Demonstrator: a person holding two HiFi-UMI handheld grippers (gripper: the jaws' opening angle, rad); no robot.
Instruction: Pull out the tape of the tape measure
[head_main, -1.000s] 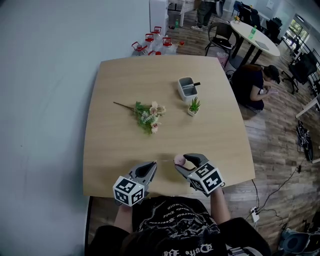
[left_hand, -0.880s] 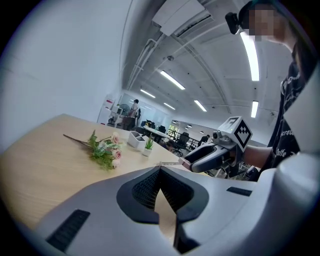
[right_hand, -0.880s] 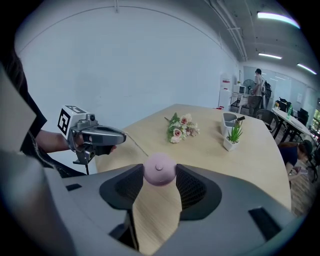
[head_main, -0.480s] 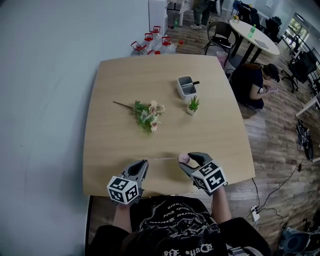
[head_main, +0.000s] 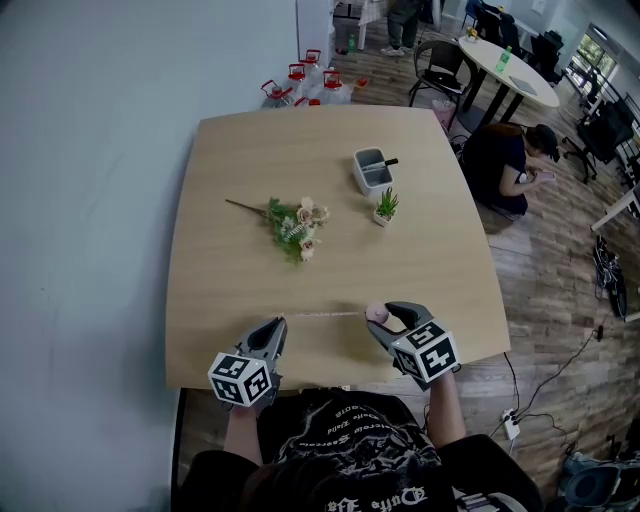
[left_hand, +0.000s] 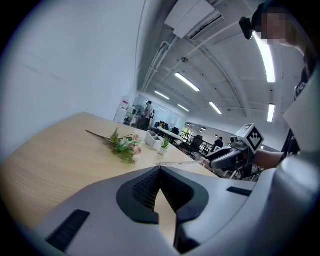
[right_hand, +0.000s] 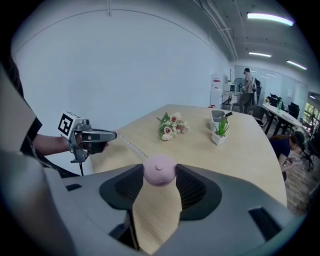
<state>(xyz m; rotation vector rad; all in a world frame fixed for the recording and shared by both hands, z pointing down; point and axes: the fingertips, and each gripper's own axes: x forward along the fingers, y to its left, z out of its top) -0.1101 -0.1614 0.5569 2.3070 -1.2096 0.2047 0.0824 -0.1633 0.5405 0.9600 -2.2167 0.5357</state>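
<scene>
Left gripper (head_main: 279, 323) farther left, tape (head_main: 320, 315) longer; case (right_hand: 159, 175) button (right_hand: 159, 167): right gripper view only.

This is an open-plan office. At the upper right of the head view, a round white meeting table (head_main: 520, 78) stands among black office chairs (head_main: 441, 68) on a wood-plank floor (head_main: 560, 270). Red-capped water jugs (head_main: 302, 86) cluster at top centre. In the left gripper view, long strip lights (left_hand: 187, 81) run beside exposed ceiling pipes (left_hand: 159, 55).

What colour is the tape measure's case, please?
The tape measure case is pale pink, clearest in the right gripper view.
</scene>
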